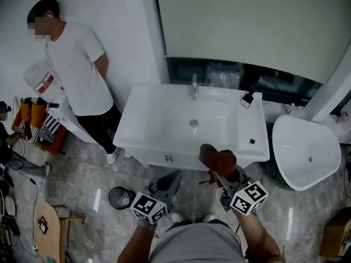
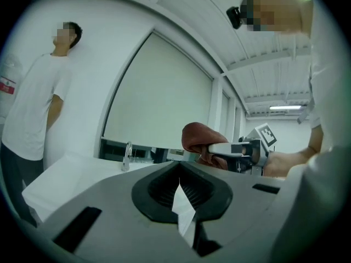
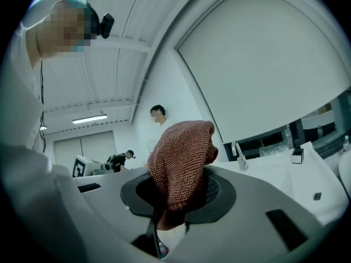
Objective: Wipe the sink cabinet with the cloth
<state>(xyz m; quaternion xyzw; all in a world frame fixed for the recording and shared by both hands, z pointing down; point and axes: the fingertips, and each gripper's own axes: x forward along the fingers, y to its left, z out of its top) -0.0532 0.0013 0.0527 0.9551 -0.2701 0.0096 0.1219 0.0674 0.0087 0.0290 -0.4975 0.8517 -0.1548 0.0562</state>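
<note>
The left gripper [image 1: 171, 181] hangs before the sink cabinet [image 1: 148, 133], jaws nearly together on nothing. Just right of it, the right gripper [image 1: 220, 171] pinches the rust-red cloth [image 1: 216, 158] at the cabinet's front edge. Bunched so small, the cloth may slip out or let the hard jaw tips scrape the white front. A bystander [image 1: 77, 70] crowds the cabinet's left end, with a black bin [image 1: 119, 197] on the floor before it. A small dark item [image 1: 247, 99] on its right rear corner could be knocked off.

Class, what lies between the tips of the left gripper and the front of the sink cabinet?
Nothing stands there. In the head view only a short bare strip of grey floor separates the left gripper from the sink cabinet.
</note>
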